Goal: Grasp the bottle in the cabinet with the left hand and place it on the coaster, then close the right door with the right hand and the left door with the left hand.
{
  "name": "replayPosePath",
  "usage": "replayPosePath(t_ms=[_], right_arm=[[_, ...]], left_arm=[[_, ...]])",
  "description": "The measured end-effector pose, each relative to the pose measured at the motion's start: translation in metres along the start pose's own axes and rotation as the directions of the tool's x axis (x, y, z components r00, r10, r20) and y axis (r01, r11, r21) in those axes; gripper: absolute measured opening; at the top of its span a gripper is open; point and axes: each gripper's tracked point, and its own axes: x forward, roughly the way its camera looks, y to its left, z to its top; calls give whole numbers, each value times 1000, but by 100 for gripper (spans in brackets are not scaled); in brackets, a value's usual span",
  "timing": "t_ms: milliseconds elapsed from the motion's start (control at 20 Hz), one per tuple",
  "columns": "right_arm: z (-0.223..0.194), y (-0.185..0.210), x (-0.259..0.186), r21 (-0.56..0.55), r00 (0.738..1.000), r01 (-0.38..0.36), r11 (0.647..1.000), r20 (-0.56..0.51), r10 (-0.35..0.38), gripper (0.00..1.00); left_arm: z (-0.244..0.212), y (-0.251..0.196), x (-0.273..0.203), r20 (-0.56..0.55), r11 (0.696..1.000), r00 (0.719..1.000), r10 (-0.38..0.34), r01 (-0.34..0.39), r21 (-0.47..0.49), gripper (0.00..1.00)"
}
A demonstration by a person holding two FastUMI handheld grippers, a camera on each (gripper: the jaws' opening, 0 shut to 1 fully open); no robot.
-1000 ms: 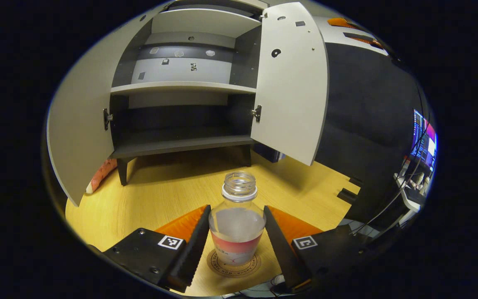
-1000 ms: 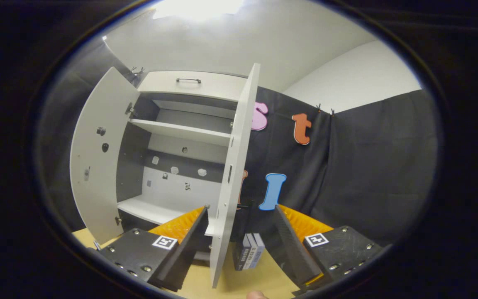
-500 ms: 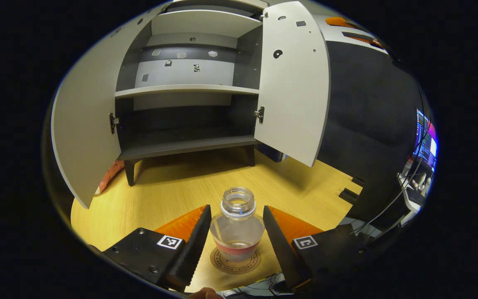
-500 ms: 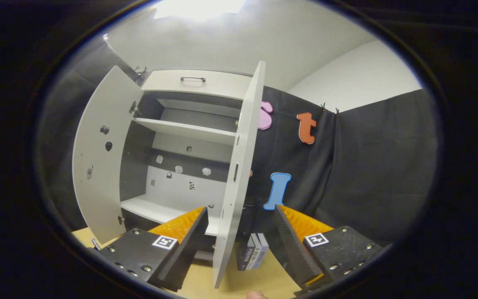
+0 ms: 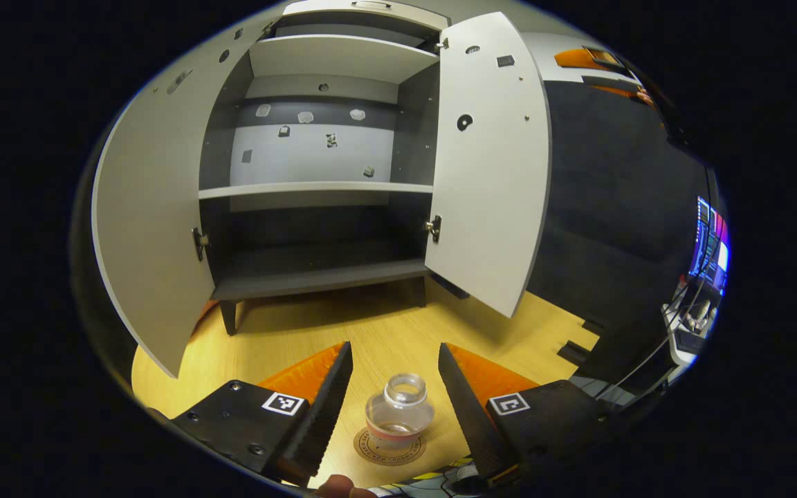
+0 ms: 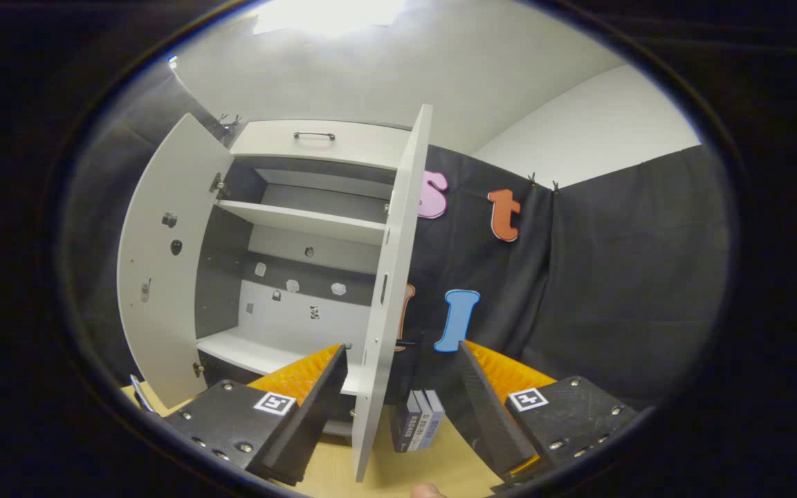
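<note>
We see one bottle standing upright on the one coaster on the bench, free between the spread fingers of our left gripper, which holds nothing. Our right gripper is also open and empty, with the edge of the right door standing between its fingers, and the left door swung wide, so two doors remain to shut. We judge the risk is a finger clipping the uncapped bottle, or the door slamming and shaking the cabinet.
</note>
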Motion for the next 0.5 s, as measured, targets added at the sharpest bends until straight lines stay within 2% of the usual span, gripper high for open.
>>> replayPosePath(t_ms=[350, 500], right_arm=[[-5, -17, 7, 18, 999, 34, 999, 8, -34, 96], [-9, -25, 12, 27, 999, 48, 998, 5, -48, 96]], left_arm=[[104, 5, -12, 123, 998, 990, 62, -64, 14, 80], [152, 12, -18, 194, 995, 976, 95, -98, 3, 93]])
